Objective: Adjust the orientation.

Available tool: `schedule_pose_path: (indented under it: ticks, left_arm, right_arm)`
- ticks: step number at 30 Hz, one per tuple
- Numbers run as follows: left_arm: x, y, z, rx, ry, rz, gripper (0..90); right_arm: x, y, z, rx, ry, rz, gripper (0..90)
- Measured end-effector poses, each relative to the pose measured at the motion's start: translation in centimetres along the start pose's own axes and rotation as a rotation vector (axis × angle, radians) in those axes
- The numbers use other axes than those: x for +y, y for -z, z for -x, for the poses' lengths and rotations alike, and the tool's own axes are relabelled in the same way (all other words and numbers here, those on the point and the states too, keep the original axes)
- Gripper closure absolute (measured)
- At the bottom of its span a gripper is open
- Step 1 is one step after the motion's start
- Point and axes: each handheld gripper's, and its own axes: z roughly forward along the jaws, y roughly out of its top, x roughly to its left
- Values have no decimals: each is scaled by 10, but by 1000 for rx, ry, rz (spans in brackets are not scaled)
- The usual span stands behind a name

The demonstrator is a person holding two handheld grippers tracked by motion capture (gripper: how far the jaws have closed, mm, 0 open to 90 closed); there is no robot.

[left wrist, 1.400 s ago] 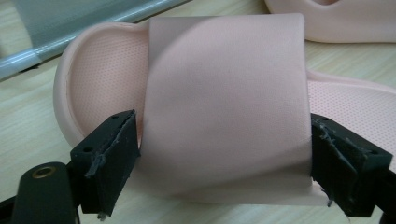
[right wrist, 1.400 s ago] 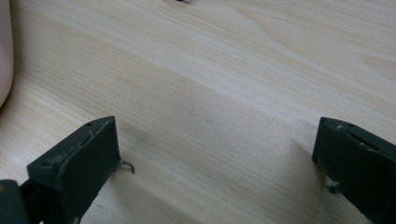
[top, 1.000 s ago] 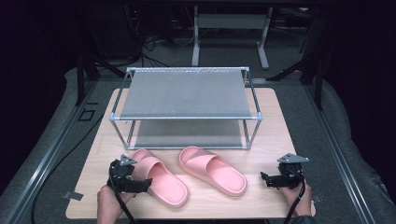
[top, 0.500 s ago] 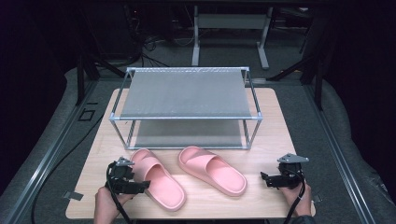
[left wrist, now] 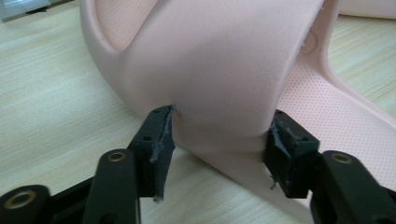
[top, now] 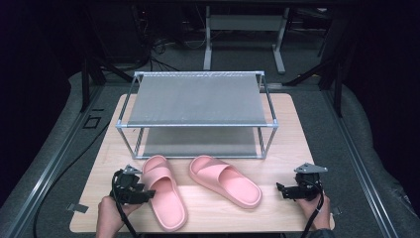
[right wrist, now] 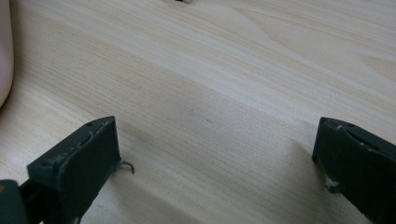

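Note:
Two pink slippers lie on the wooden table in front of a metal rack. My left gripper (top: pixel 147 194) reaches the left slipper (top: pixel 166 198) from its left side. In the left gripper view the left gripper (left wrist: pixel 219 140) has its jaws either side of the slipper's strap (left wrist: pixel 219 70), low near the sole, and both pads touch it. The right slipper (top: pixel 225 181) lies at an angle in the middle. At the right, my right gripper (top: pixel 281 190) rests open, pointing left. The right gripper (right wrist: pixel 215 154) has only bare wood between its jaws, and a slipper edge (right wrist: pixel 4 51) shows at far left.
A two-shelf metal rack (top: pixel 198 124) with grey mesh shelves stands across the back half of the table (top: pixel 297 148). Table edges run close behind both hands. Dark floor, cables and frame legs surround the table.
My left gripper has moved a little right and its jaws have come onto the left slipper's strap. The right gripper and both slippers stayed put.

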Motion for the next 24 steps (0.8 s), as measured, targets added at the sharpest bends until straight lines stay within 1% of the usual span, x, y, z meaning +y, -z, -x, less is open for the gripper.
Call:
schedule_pose_path:
  ticks: [1,3,5,8,9,12,15,16,17,19,20,21,22,23,24]
  left_arm:
    - [1,0,-1,3,-8,-2,500]
    - [2,0,-3,0,-6,-12,534]
    - [3,-1,-3,2,-6,-14,549]
    - [5,0,-5,2,-17,-26,564]
    - [6,0,-6,9,-20,-34,602]
    - [8,1,-7,18,-26,-43,655]
    - [9,2,-9,32,-41,-59,681]
    - [10,2,-9,37,-47,-65,693]
    - [10,2,-9,46,-50,-69,711]
    - [12,3,-10,60,-65,-89,726]
    - [14,2,-10,72,-66,-107,731]
    - [15,2,-11,72,-67,-118,732]
    - [15,2,-11,72,-67,-118,732]
    - [16,1,-12,66,-68,-133,730]
    - [18,-1,-13,62,-59,-146,729]
  right_arm:
    - [0,0,0,0,0,0,3]
    - [0,0,0,0,0,0,3]
    - [0,0,0,0,0,0,3]
    - [0,0,0,0,0,0,3]
    - [0,0,0,0,0,0,3]
    - [0,0,0,0,0,0,3]
    - [0,0,0,0,0,0,3]
    - [0,-1,0,-6,-2,15,3]
    - [0,-1,0,-7,-2,15,3]
    - [0,-1,0,-7,-2,15,3]
    - [0,0,0,-1,0,0,3]
    - [0,0,0,-1,0,1,4]
    - [0,0,0,0,0,1,3]
    - [0,0,0,0,0,1,3]
    - [0,0,0,-1,0,1,3]
